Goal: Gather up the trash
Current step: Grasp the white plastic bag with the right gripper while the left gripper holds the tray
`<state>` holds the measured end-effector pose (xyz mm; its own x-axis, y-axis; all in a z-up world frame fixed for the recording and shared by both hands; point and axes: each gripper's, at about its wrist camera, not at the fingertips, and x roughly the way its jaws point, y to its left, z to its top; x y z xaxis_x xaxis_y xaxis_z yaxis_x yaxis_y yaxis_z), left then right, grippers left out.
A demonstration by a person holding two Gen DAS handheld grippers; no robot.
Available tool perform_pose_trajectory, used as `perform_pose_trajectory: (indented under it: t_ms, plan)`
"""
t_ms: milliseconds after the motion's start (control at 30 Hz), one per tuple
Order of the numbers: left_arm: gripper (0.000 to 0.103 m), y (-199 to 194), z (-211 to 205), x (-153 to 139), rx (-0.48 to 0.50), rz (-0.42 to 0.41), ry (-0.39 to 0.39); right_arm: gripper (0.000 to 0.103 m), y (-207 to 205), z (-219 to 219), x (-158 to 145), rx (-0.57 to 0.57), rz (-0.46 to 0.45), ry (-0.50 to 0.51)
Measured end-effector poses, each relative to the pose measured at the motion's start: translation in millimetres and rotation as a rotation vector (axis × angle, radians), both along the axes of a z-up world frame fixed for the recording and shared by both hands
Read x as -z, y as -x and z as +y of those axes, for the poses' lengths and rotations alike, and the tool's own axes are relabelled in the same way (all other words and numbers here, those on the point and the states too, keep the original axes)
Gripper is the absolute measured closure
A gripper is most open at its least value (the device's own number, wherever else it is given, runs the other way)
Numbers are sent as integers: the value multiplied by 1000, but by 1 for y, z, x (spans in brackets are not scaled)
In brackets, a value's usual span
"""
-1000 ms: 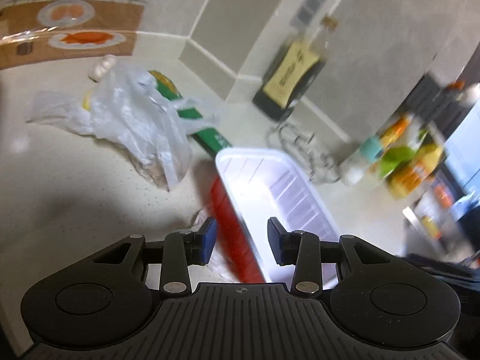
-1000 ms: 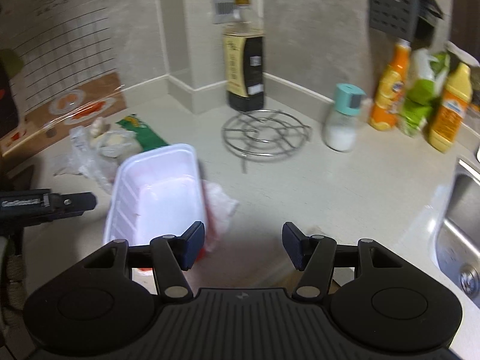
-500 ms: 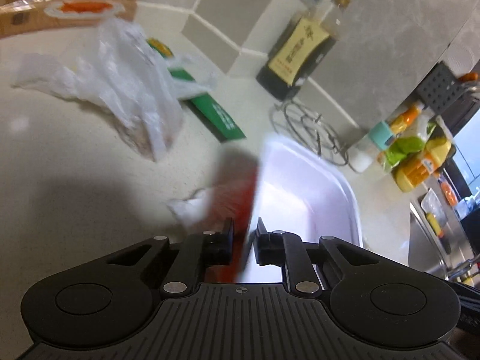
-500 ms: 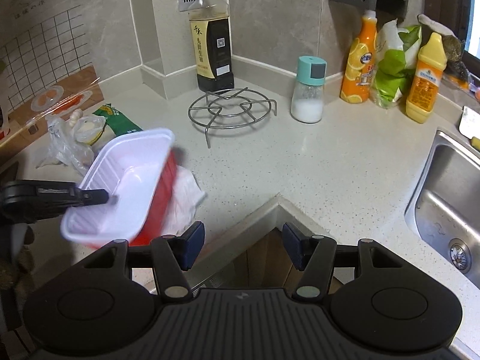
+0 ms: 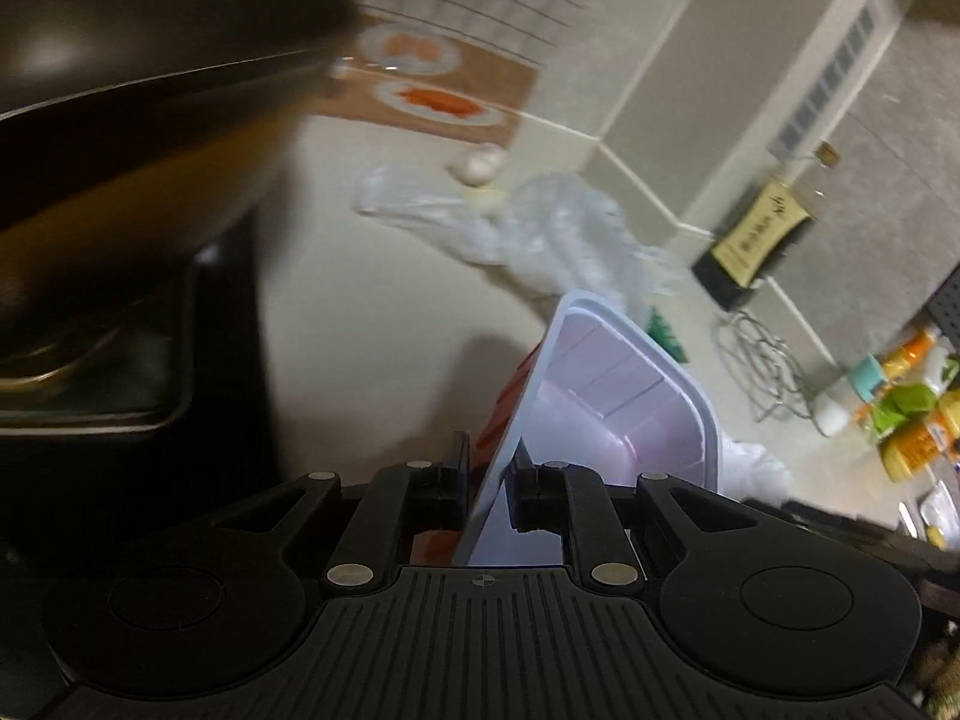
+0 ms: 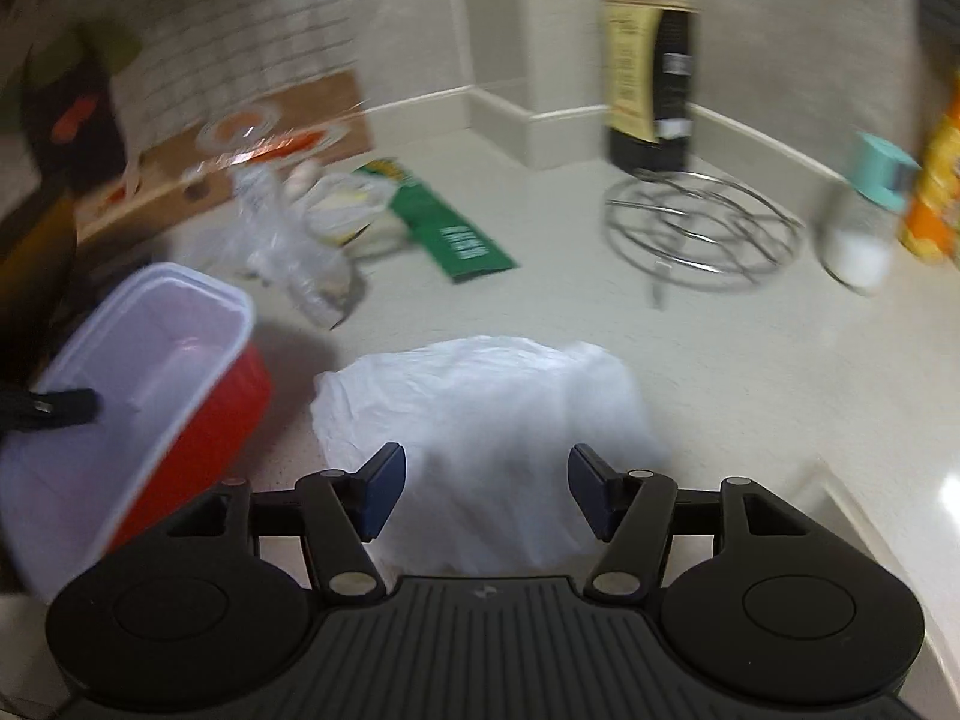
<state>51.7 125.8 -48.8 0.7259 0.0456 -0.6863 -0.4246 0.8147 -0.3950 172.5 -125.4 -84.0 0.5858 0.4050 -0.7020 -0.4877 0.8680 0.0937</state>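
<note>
A red food tray with a white inside (image 5: pixel 624 396) hangs tilted above the counter. My left gripper (image 5: pixel 492 462) is closing on its near wall, one pad inside and one outside. In the right wrist view the same tray (image 6: pixel 150 348) is at the left, with a left fingertip (image 6: pixel 66 405) over its rim. My right gripper (image 6: pixel 486 480) hovers low over a crumpled white wrapper (image 6: pixel 480 396). Its jaws are opening, with the wrapper just ahead of the fingertips and untouched. A clear plastic bag (image 6: pixel 288 252) and a green packet (image 6: pixel 456 234) lie further back.
A dark pan (image 5: pixel 150 90) on a stove fills the left of the left wrist view. A wire trivet (image 6: pixel 702 228), a dark sauce bottle (image 6: pixel 651 78) and a teal-capped shaker (image 6: pixel 864 222) stand at the back right. The counter's inner corner edge (image 6: pixel 840 492) is near right.
My left gripper shut on the tray's wall, lifted it off the white wrapper and carried it left toward the stove. My right gripper dropped toward the uncovered wrapper.
</note>
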Motion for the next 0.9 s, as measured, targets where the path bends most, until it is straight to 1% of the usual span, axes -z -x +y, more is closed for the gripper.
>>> perform_pose_trajectory:
  t_ms: [67,100,133,200,233,267,300,333,400,467,533,567,700,767,833,900]
  plan:
    - [87,3,0,3,-4,6,-3,42,-6,16,6,-29,-36,50]
    - [87,5,1,6,-1,11,-2,42,-10,19,9,-33,-40,55]
    - [87,6,-1,8,5,19,-2,42,-16,21,12,-28,-25,43]
    - [86,6,-4,12,19,31,-6,42,-30,17,19,-6,52,-23]
    - [86,6,-6,14,30,34,-7,40,-36,13,22,14,96,-65]
    - [86,6,-7,15,40,37,-10,34,-36,10,23,27,93,-100]
    - [85,5,-9,16,50,41,-18,32,-37,10,24,36,102,-117]
    - [83,5,-11,18,60,44,-28,28,-36,13,24,38,103,-113]
    - [83,7,-13,19,75,45,-49,23,-33,22,25,26,95,-65]
    - [83,9,-14,20,87,32,-62,8,-33,32,26,-10,89,-14]
    - [83,10,-13,21,100,18,-56,2,-33,40,29,-33,93,13]
    - [83,10,-12,21,109,11,-53,0,-34,44,29,-31,98,25]
    - [83,10,-8,23,125,3,-40,0,-38,51,28,6,119,53]
    - [83,9,-6,25,128,7,-25,0,-37,56,30,-1,108,89]
    - [83,8,-5,26,137,16,-18,0,-31,61,32,-31,71,132]
    - [83,6,-5,27,143,23,-16,0,-30,59,32,-27,63,121]
